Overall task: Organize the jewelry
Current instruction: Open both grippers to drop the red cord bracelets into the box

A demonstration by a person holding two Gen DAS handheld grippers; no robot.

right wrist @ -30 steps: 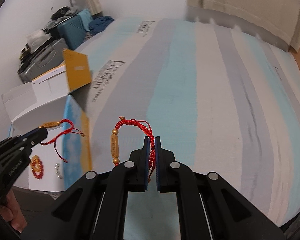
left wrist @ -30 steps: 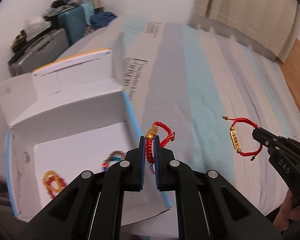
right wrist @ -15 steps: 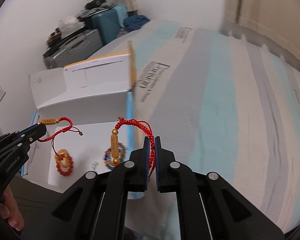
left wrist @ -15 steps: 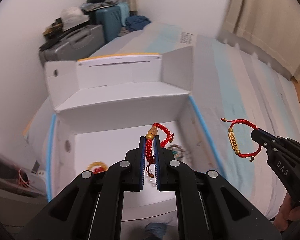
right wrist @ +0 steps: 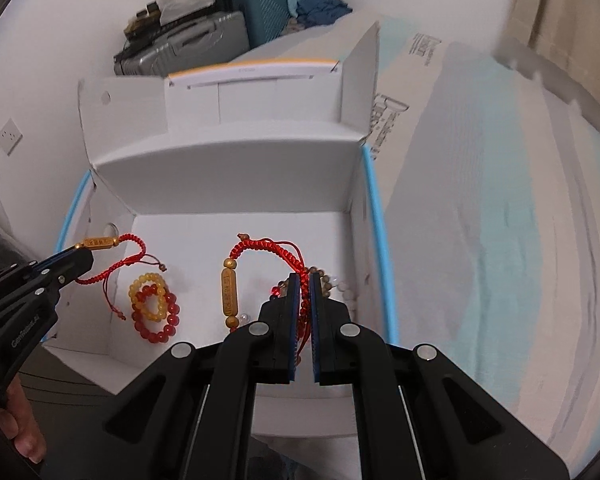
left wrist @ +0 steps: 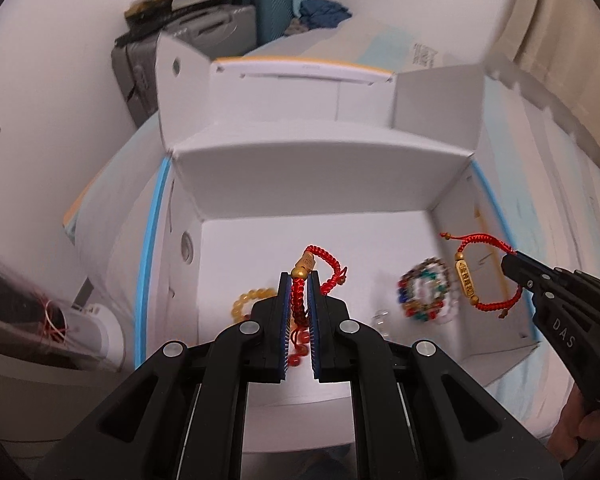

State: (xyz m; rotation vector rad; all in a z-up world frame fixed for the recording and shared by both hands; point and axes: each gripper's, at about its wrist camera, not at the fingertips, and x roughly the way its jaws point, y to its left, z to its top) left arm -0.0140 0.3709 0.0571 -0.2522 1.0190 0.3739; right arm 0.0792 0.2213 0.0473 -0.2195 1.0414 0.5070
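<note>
Both tools hang over an open white cardboard box w/ blue-edged rim (left wrist: 152, 236) that sits on a bed w/ grey, white & pale-blue striped cover (right wrist: 500, 216).

Left tool (left wrist: 300, 280): jaws nearly closed, pinching a red braided cord bracelet w/ small gold bead (left wrist: 320, 258); loop sticks up above the tips, loose cord ends dangle between the pads.

Right tool (right wrist: 303, 280): jaws likewise nearly closed, clamped on a red braided cord bracelet w/ long gold bar charm (right wrist: 260, 256); the bar hangs to the left of the tips, over the box floor.

On the box floor: a yellow bead bracelet (right wrist: 150, 296) lying across a dark red bead bracelet (right wrist: 164, 324), left part of the box in right wrist view. A multicolour bead bracelet (left wrist: 424, 292) lies toward the right wall, blurred. A small clear item (left wrist: 380, 318) is beside it; can't tell what it is.

Behind the box by the wall: grey hard-shell suitcase (right wrist: 188, 44), teal suitcase (right wrist: 260, 4), heap of blue clothing (right wrist: 324, 8). A hand's fingers show at the lower edges under each tool's grip.
</note>
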